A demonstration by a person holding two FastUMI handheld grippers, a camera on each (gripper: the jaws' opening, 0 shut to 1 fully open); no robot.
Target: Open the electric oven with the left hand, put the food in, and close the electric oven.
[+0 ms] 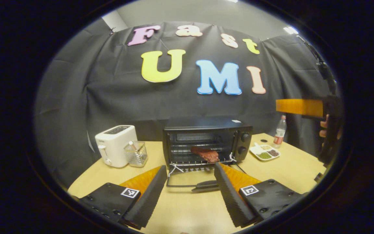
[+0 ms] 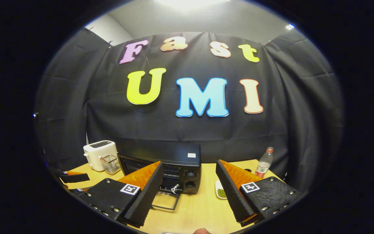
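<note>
With the meat (image 1: 205, 154) on the rack, the left gripper (image 1: 190, 191), jaws spread empty like the right gripper's (image 2: 188, 191), should hook under the door handle (image 1: 205, 185) and swing the electric oven (image 1: 206, 138) shut squarely.

one electric oven (image 1: 206, 139), one piece of food (image 1: 206, 154), one toaster (image 1: 115, 144), one bottle (image 1: 280, 131), one divided dish (image 1: 265, 151), one clear holder (image 1: 136, 153).

electric oven (image 1: 206, 130): matt black casing, thin metal wire rack | toaster (image 1: 115, 144): smooth glossy white plastic | table (image 1: 187, 208): smooth pale wood-look top | left gripper (image 1: 188, 191): ribbed matt black pads on orange plastic
</note>
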